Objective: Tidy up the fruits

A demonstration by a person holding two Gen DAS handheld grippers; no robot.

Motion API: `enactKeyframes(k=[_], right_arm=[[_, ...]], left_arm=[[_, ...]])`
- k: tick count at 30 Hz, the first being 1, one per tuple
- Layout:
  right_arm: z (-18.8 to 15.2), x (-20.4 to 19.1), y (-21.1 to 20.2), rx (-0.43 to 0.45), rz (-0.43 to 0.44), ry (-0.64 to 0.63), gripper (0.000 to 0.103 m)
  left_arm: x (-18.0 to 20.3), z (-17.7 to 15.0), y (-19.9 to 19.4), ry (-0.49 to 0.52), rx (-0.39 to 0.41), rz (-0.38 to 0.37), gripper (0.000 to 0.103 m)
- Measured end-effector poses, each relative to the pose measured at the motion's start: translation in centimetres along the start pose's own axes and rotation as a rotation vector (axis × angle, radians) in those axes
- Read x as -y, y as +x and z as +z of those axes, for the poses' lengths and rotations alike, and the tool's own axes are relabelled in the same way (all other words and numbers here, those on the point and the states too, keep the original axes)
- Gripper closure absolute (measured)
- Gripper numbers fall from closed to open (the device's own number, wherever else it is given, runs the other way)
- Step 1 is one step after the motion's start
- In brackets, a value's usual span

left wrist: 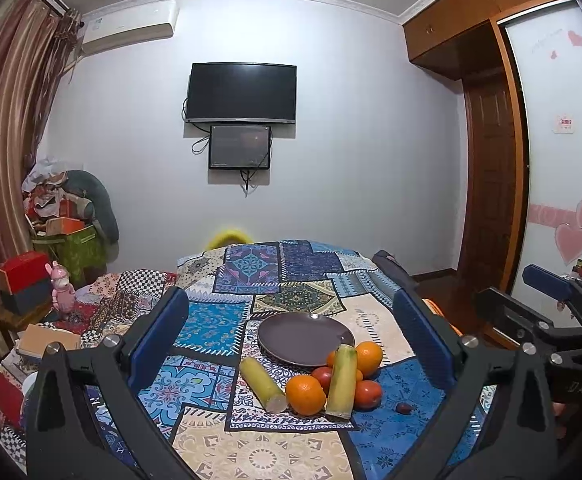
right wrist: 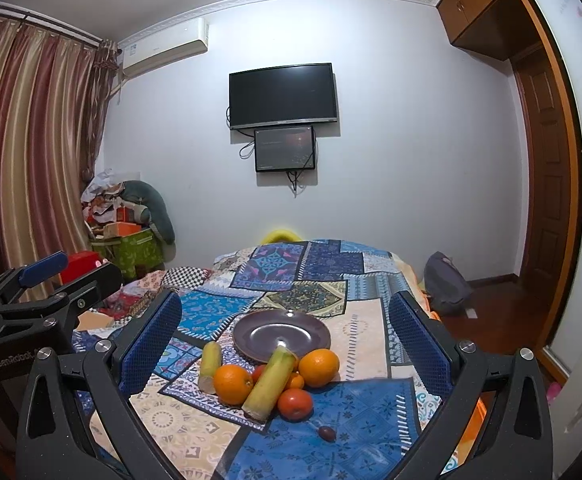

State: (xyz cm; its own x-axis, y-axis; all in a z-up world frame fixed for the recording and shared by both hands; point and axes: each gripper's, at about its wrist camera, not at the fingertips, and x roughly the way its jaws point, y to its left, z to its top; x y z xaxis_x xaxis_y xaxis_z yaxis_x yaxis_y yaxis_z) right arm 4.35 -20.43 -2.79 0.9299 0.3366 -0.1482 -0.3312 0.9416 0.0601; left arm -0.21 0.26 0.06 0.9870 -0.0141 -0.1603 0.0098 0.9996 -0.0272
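Both your left gripper (left wrist: 291,344) and right gripper (right wrist: 285,344) gape empty; pinch the firm, probably slick front orange (right wrist: 233,384), lower centre, across its middle.

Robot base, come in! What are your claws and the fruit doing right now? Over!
Left gripper open, empty. Right gripper open, empty. Plate bare; fruit pile heaped on the tablecloth just in front. Nothing in the way.
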Motion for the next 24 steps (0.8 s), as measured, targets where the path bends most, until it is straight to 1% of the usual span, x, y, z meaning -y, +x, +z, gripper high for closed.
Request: enactKeyframes(k=[24], right_arm=[[0.1,0.26,-0.13,0.001,0.014,0.011,0.0]], left_arm=[[-0.24,0.21,-0.16,0.003,0.005,0.01,0.0]])
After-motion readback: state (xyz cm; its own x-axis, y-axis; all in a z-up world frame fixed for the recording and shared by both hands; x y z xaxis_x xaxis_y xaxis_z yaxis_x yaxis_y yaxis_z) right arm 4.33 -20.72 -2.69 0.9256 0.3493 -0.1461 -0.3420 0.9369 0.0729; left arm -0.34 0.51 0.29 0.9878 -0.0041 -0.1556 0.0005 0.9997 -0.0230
